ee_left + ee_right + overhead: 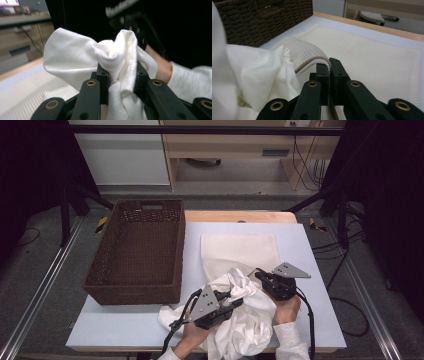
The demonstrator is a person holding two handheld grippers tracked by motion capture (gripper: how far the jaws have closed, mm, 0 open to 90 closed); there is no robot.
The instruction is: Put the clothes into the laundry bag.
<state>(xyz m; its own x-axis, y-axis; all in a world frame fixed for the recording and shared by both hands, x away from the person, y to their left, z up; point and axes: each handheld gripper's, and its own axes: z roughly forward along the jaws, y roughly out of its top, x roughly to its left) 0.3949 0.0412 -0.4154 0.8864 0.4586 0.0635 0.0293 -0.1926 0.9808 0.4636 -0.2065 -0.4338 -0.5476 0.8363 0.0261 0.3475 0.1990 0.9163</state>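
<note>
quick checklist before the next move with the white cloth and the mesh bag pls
1. Left gripper shut on the white cloth: ok, a bunched fold sits pinched between its pads.
2. Right gripper shut on the mesh bag edge: ok, the jaws pinch the lifted, corded rim.
3. Bag mouth open enough for the cloth: cannot tell; the rim curls up, but the opening is hidden.
4. Cloth gathered up: not ok, much of it trails over the table front edge in the high view.
5. Rest of the bag lying flat: ok.
6. Basket out of the way: ok, it stands left of the bag.
</note>
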